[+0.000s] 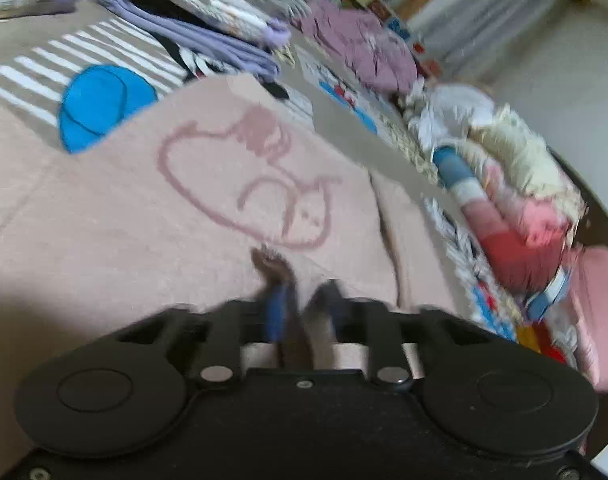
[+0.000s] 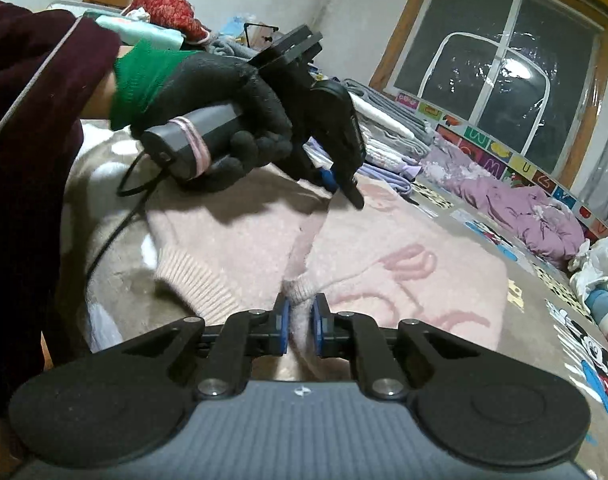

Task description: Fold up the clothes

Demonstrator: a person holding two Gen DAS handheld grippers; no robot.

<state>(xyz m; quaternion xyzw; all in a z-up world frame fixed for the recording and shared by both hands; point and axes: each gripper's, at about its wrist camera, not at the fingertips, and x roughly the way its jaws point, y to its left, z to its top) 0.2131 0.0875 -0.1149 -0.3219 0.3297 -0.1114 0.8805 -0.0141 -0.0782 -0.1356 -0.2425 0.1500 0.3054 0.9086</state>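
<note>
The pink sweater [image 2: 383, 248] lies spread across the patterned blanket [image 2: 535, 304], its darker pink line drawing facing up and its ribbed hem [image 2: 200, 280] toward the person. One sleeve runs down the middle, and its ribbed cuff [image 2: 302, 290] sits squeezed between the blue pads [image 2: 283, 326] of the right gripper [image 2: 302, 326], jaws nearly closed on the knit. Further up the sleeve, the left gripper [image 2: 343, 188] comes in from above, angled downward, carried by a black-gloved left hand [image 2: 232, 112] with a green cuff and a dark maroon sleeve [image 2: 28, 160]. From its own blurred camera the left gripper [image 1: 300, 300] shows jaws partly apart over the pink fabric; whether they pinch anything, cannot tell. Around the sweater: a crumpled purple garment [image 2: 519, 208] near the window, folded stacks [image 1: 208, 12] behind, and a rolled pink-and-red pile [image 1: 515, 236] at the right.
</note>
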